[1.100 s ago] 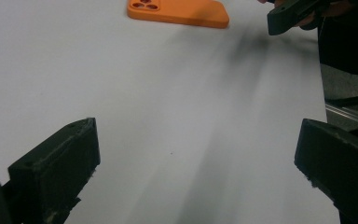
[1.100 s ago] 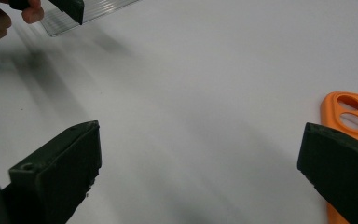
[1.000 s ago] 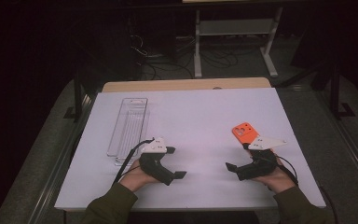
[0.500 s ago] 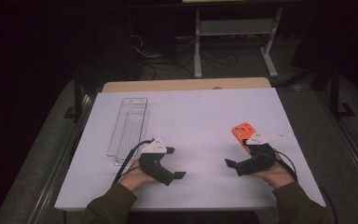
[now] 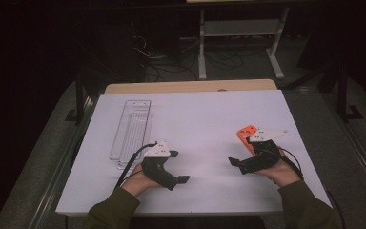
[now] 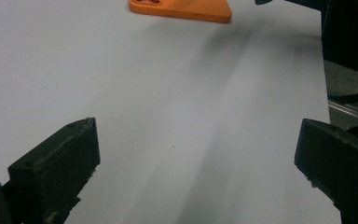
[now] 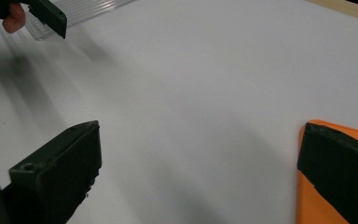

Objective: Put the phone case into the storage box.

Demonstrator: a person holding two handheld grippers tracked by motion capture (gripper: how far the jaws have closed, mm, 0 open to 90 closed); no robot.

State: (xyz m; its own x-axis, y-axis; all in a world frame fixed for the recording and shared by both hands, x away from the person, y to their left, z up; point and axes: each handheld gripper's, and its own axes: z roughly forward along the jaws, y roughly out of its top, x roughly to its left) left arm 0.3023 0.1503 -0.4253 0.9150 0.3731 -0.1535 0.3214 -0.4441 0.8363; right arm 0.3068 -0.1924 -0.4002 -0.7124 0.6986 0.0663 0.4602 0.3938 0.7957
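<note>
High view: my right gripper (image 5: 234, 164) hovers with fingers wide, just beside the orange plate (image 5: 246, 135) flat on the counter (image 5: 205, 119); my left gripper (image 5: 178, 180) likewise spreads wide, holding nothing.

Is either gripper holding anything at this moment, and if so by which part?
Nothing is held. The left gripper is open over bare white table. The right gripper is open too; the orange plate lies beside one of its fingers, ungrasped.
</note>
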